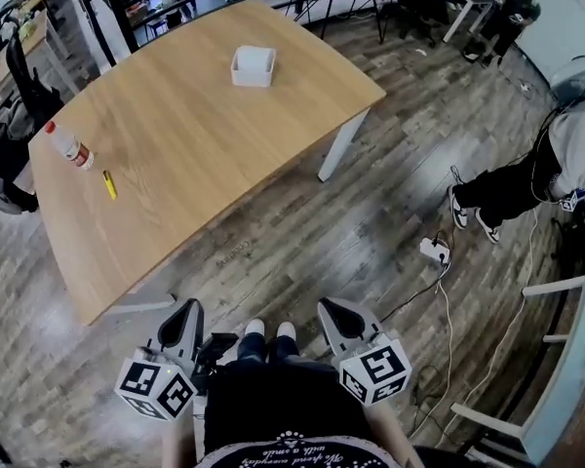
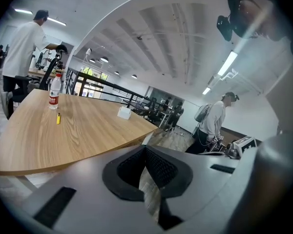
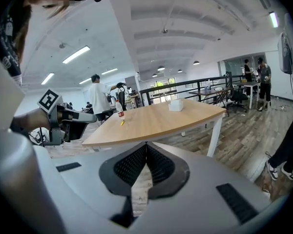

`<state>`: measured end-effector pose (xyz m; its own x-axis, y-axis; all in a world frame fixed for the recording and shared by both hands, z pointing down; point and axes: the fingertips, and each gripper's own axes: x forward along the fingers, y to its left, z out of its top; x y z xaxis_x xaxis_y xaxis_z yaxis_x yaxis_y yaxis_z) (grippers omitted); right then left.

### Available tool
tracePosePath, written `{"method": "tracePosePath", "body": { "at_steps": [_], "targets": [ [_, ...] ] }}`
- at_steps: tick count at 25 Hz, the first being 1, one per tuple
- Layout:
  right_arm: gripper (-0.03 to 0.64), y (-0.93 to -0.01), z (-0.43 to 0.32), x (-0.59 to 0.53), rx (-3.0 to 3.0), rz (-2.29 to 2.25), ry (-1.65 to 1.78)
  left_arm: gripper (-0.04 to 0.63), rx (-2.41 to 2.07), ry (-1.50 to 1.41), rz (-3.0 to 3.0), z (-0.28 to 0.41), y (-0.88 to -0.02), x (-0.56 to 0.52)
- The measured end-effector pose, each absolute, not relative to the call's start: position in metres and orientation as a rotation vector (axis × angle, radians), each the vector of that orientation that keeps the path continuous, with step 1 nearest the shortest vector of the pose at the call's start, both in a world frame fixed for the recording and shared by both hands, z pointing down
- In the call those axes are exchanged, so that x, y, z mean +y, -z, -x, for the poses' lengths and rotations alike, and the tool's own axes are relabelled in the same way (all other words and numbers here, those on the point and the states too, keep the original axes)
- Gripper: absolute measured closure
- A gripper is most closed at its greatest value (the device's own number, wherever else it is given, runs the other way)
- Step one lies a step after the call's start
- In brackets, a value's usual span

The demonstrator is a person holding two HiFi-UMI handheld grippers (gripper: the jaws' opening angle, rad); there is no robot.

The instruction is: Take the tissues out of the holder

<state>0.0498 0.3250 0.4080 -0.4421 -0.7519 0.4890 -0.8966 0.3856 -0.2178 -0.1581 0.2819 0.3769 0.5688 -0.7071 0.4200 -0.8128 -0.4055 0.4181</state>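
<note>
The holder (image 1: 253, 66) is too small to tell what fills it.

Wooden table (image 1: 195, 154), upright bottle (image 1: 68, 145) (red cap) near small yellow item (image 1: 109, 184), power strip (image 1: 434, 252) on floor

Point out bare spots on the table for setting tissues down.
Most of the table is bare: the wide stretch from the white tissue holder to the near edge, right of the bottle and small yellow item. Only that left edge is occupied.
</note>
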Motion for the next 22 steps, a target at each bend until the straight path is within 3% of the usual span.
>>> {"method": "tracePosePath", "body": {
  "at_steps": [15,22],
  "targets": [
    [0.606,-0.384,-0.058,0.311,-2.558,-1.359,-0.452,0.589,-1.152,-0.271,-2.458,0.053,-0.35,0.291],
    [0.605,-0.39,-0.061,0.307,-2.559,-1.332,-0.473,0.589,-1.179,-0.274,-2.443,0.052,-0.352,0.292]
  ]
}}
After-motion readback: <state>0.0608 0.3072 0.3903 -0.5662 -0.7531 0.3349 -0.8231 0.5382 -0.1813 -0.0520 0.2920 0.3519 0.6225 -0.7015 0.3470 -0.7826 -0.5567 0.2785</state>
